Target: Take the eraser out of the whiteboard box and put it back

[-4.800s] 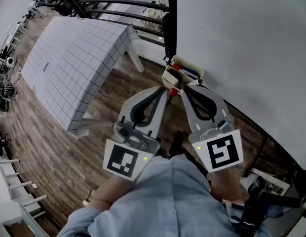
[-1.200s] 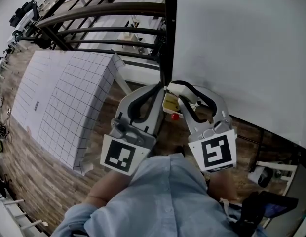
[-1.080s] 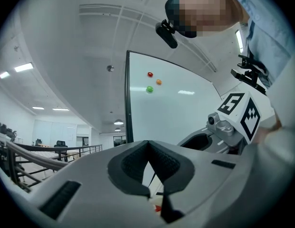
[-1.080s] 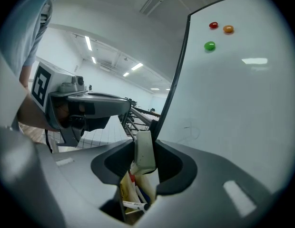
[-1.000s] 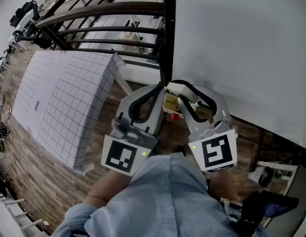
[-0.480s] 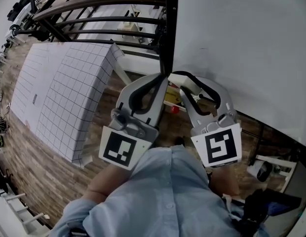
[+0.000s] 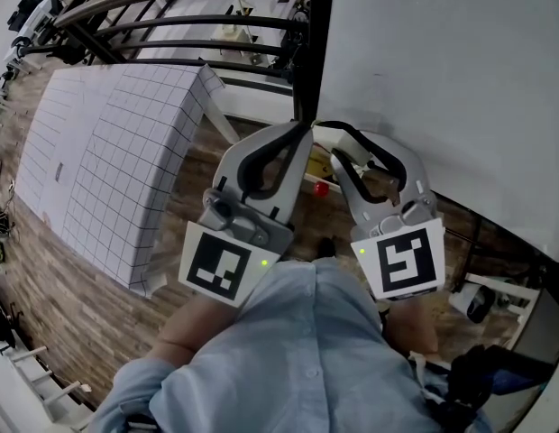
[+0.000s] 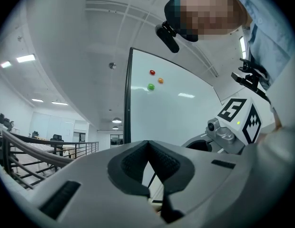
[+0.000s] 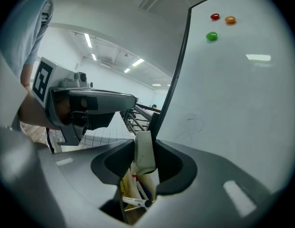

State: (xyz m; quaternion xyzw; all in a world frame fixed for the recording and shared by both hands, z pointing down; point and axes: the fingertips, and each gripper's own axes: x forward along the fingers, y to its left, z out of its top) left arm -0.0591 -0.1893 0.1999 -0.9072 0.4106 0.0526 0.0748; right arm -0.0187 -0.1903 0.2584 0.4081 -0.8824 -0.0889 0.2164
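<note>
Above the whiteboard box (image 9: 125, 187), the right tool (image 9: 143, 145) pinches the eraser (image 9: 143, 158) between its pads

Bright even light, fisheye-warped edges

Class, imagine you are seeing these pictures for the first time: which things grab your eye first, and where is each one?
First, the white eraser clamped between the jaws of the right gripper, just above the whiteboard box of markers. Next, the big whiteboard filling the right side, with a green magnet and two others near its top. The left gripper, shut and empty, sits alongside.
</note>
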